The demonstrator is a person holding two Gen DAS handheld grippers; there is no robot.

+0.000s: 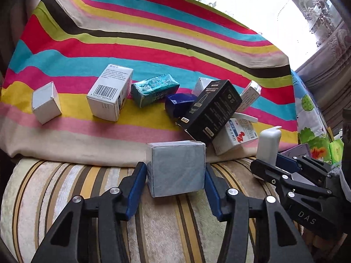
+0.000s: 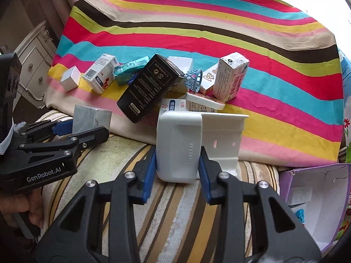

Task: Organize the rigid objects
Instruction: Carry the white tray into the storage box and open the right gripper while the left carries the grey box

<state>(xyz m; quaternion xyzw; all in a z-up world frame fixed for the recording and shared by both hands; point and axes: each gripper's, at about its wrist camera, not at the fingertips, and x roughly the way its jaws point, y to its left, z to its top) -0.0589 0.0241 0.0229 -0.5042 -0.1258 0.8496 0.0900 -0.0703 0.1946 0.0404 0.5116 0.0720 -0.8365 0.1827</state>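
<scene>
Black grippers [image 1: 175,188], blue-padded fingers [image 1: 136,188], silver screws, "GenRobot.AI" lettering.

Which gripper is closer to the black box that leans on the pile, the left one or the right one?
Neither clearly. The left gripper, shut on a grey cube, sits just below the black box. The right gripper, shut on a white case, sits beside its lower end.

The black box [image 1: 210,109] hides most of the blue object [image 1: 175,105] behind it.

A cloth [image 1: 153,43] carries wavy red, turquoise, yellow, pink, green, beige and brown stripes. The cushion [image 1: 65,186] is cream with brown and gold stripes. One box [image 1: 212,109] is black, one packet [image 1: 153,88] teal.
</scene>
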